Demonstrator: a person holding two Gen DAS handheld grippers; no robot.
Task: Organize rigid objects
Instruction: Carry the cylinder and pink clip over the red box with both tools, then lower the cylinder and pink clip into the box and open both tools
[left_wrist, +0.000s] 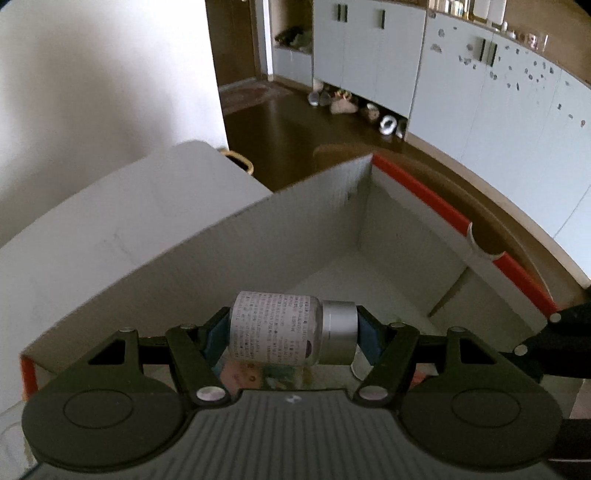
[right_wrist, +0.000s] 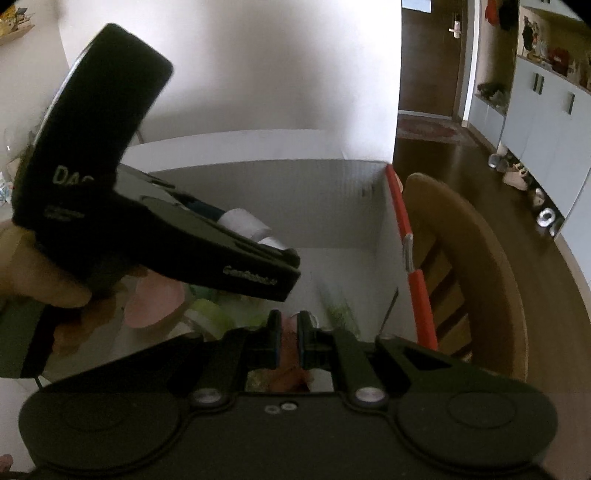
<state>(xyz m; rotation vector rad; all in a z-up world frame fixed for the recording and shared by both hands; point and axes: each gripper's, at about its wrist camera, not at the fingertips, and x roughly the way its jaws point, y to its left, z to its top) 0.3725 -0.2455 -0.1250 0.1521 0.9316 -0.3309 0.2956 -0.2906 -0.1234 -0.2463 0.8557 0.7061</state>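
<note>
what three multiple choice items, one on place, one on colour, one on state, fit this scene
1. Where is the bottle?
A. between the left gripper's fingers, above the open box
B. on the floor
C. on the chair

2. What colour is the box's edge trim?
A. blue
B. red
C. green

3. How do the right gripper's fingers stand?
A. wide apart
B. clamped on the bottle
C. close together, holding nothing

Answers: 1 A, the fingers press both its ends over the box; 2 B, red strips line the rim; 3 C, only a narrow gap shows.
</note>
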